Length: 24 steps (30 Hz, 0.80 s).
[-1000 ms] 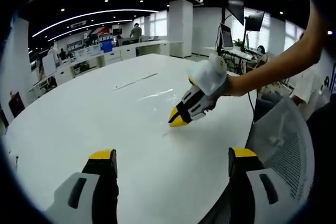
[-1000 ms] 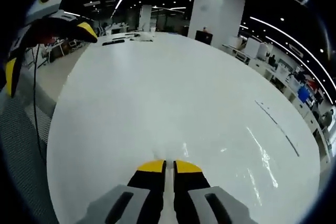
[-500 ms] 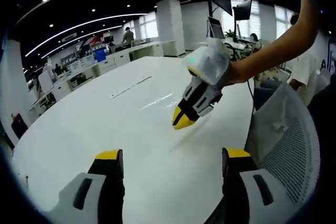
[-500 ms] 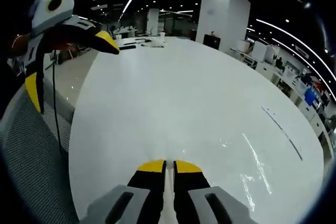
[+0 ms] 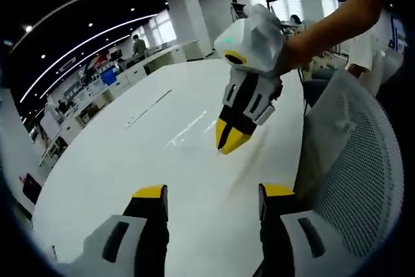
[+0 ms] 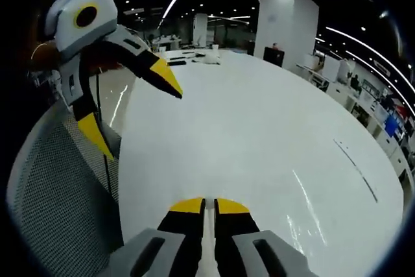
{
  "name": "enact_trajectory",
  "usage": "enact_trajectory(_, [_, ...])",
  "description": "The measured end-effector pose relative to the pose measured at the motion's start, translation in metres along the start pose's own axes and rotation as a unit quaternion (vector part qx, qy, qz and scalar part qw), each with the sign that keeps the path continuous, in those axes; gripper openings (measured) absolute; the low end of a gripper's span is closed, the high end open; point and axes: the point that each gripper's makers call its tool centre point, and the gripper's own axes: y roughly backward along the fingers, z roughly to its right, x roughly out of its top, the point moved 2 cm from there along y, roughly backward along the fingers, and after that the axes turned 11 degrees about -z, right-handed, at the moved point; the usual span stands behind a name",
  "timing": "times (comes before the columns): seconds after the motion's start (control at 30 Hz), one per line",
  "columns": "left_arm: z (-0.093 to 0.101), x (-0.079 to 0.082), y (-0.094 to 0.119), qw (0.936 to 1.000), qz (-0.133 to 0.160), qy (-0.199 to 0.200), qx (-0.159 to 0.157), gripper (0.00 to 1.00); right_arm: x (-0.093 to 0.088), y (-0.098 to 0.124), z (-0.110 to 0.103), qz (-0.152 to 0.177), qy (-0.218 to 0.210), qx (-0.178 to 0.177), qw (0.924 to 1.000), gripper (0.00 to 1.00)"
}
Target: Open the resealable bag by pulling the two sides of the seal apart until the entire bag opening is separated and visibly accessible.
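the resealable bag cannot be made out on the glossy white round table (image 5: 130, 160), above which the left yellow-tipped gripper (image 5: 207, 199) hangs jaws apart, presumably ready, the right gripper (image 6: 202, 207) pressed together on nothing discernible.

Right gripper (image 5: 231, 139) higher, nearer left gripper (image 6: 133, 111).
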Motion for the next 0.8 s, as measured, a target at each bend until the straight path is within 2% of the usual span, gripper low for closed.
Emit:
enact_trajectory(0.07, [0.003, 0.002, 0.001, 1.0000, 0.004, -0.005, -0.001, 0.46, 0.004, 0.005, -0.007, 0.011, -0.005, 0.004, 0.9999, 0.01])
enact_trajectory(0.23, [0.009, 0.003, -0.002, 0.9994, -0.006, -0.033, -0.005, 0.44, 0.006, 0.011, -0.019, 0.019, -0.011, 0.009, 0.9997, 0.01])
enact_trajectory(0.3, [0.014, 0.001, -0.002, 0.9987, -0.018, -0.045, -0.015, 0.38, 0.006, 0.013, -0.024, 0.022, -0.017, 0.012, 0.9995, 0.01])
enact_trajectory(0.37, [0.018, 0.003, -0.002, 0.9983, -0.015, -0.054, -0.018, 0.31, 0.006, 0.015, -0.030, 0.025, -0.019, 0.012, 0.9994, 0.01])
enact_trajectory(0.5, [0.026, 0.005, -0.003, 0.9964, -0.020, -0.079, -0.021, 0.31, 0.003, 0.017, -0.041, 0.023, -0.018, 0.017, 0.9994, 0.01])
enact_trajectory(0.67, [0.033, 0.007, -0.005, 0.9951, -0.019, -0.092, -0.032, 0.27, 0.000, 0.020, -0.050, 0.021, -0.021, 0.023, 0.9993, 0.01])
enact_trajectory(0.8, [0.033, 0.009, -0.005, 0.9935, -0.016, -0.110, -0.024, 0.22, 0.000, 0.022, -0.058, 0.023, -0.026, 0.024, 0.9991, 0.01])
